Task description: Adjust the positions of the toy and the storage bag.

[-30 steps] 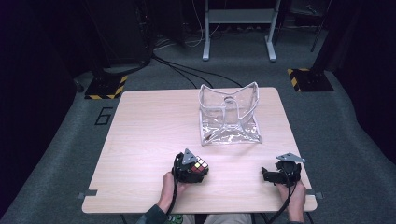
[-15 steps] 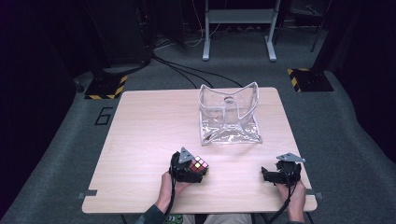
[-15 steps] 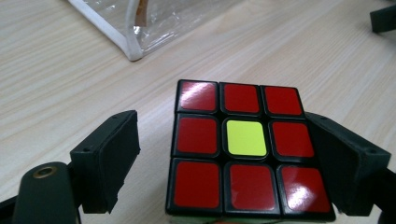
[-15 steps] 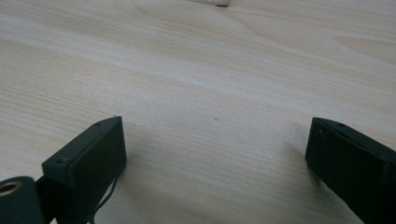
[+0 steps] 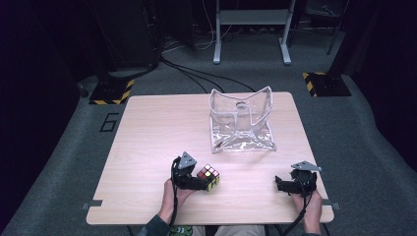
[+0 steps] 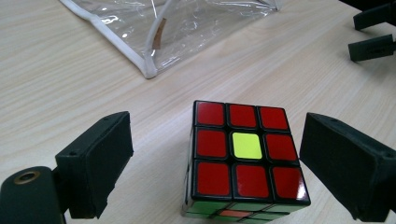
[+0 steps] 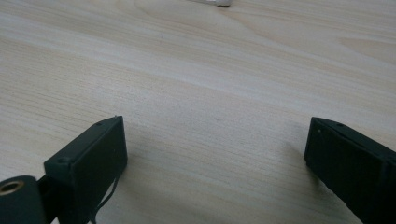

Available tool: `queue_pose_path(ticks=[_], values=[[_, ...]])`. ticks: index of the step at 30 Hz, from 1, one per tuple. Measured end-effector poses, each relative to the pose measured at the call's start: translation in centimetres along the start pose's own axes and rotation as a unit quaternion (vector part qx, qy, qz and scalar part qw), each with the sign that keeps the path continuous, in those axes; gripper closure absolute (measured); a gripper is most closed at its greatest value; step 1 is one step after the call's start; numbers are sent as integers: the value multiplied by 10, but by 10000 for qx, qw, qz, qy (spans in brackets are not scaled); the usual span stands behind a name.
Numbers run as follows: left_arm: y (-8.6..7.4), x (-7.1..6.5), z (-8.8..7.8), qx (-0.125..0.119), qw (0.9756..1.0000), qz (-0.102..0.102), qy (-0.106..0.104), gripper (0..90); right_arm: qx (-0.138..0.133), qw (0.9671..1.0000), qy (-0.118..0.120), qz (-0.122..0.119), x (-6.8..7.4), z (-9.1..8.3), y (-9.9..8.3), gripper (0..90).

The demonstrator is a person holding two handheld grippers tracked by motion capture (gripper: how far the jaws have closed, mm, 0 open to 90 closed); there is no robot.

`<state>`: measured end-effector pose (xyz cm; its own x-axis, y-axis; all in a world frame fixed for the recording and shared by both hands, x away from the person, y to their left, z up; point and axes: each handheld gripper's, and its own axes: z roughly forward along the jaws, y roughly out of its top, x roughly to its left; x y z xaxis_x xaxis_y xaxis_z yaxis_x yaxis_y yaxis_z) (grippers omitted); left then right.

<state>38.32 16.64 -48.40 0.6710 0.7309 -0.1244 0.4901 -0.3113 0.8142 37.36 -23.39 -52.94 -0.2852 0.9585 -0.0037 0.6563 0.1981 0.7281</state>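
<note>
A scrambled puzzle cube [image 5: 208, 177] with a red top face and a yellow centre [image 6: 243, 154] rests on the wooden table [image 5: 157, 128] near its front edge. My left gripper [image 5: 200, 182] stands open around it. Its jaws have just been opening; the cube sits between them [image 6: 219, 140] with a gap on each side. My right gripper [image 5: 282, 184] rests open at the front right, with bare wood between its jaws [image 7: 215, 149]. In the left gripper view, the right gripper's jaw tips [image 6: 373, 32] show at the top right.
A clear plastic pouch [image 5: 241, 123] with white trim stands open at the table's back centre; its near corner [image 6: 149, 70] lies just beyond the cube. Dark floor, cables and stand legs [image 5: 251, 29] surround the table.
The left gripper's jaws have spread apart and let go of the cube, and the hand has drawn slightly left and up. The cube and the right gripper have stayed in place.
</note>
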Motion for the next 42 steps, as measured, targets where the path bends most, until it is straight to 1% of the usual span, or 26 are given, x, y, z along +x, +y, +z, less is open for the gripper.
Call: queue_pose_path(ticks=[2,5,6,8,9,10,13,14,17,20,21,22,24,25,27,28,29,30,32,33,35,37,38,39,42], values=[[2,3,-3,28,10000,-24,-3,89,11,10000,12,-3,0,0,0,50],[5,8,-8,-21,9999,-106,-25,85,1,10000,-3,-45,1,0,0,48],[6,10,-10,-19,10000,-80,-5,85,0,10000,-3,-48,1,0,0,47],[8,13,-13,-41,9999,-104,41,82,1,10000,-7,-47,1,0,0,45],[8,14,-14,-32,9999,-116,68,82,11,10000,-20,-43,1,0,0,40],[9,17,-15,-10,9999,-123,90,82,9,10000,-27,15,2,0,0,34],[11,24,-17,30,9997,-145,175,85,47,10000,-8,17,2,1,1,23],[11,27,-18,7,9995,-187,234,85,43,10000,-11,30,3,2,2,16],[12,36,-17,60,9990,-277,341,85,65,10000,-17,22,3,3,2,10],[12,43,-13,150,9985,-245,464,56,175,9998,36,-15,2,1,3,7],[11,45,-12,106,9987,-191,454,36,226,9997,66,-36,2,1,4,2],[11,47,-11,1,9990,-180,420,20,243,9997,80,-41,2,1,4,0],[11,51,-8,-114,9990,-194,391,2,265,9996,91,-62,2,1,4,0],[11,53,-7,-127,9990,-190,393,2,291,9995,100,-71,1,1,5,0],[12,58,-6,-77,9989,-201,423,2,363,9993,84,-30,1,2,8,1],[13,60,-4,-34,9988,-268,410,2,380,9992,101,-49,1,2,9,2],[14,62,-3,42,9984,-381,406,2,364,9993,101,2,1,1,11,7],[15,65,-2,115,9982,-465,366,3,325,9994,135,-14,0,0,13,11],[16,70,0,169,9975,-630,265,6,296,9994,193,9,-1,-2,19,11],[18,74,1,244,9967,-754,174,6,306,9992,249,30,-1,-3,21,12],[21,79,1,311,9958,-855,80,6,316,9990,310,34,-1,-4,27,15],[25,82,2,387,9957,-837,58,2,332,9988,356,6,0,-4,32,16],[27,84,3,439,9956,-830,16,2,354,9988,349,38,0,-5,35,19],[29,85,3,479,9955,-814,-44,2,340,9988,356,2,0,-5,38,21],[34,89,5,495,9957,-760,-163,2,362,9984,425,-13,1,-5,46,22]])
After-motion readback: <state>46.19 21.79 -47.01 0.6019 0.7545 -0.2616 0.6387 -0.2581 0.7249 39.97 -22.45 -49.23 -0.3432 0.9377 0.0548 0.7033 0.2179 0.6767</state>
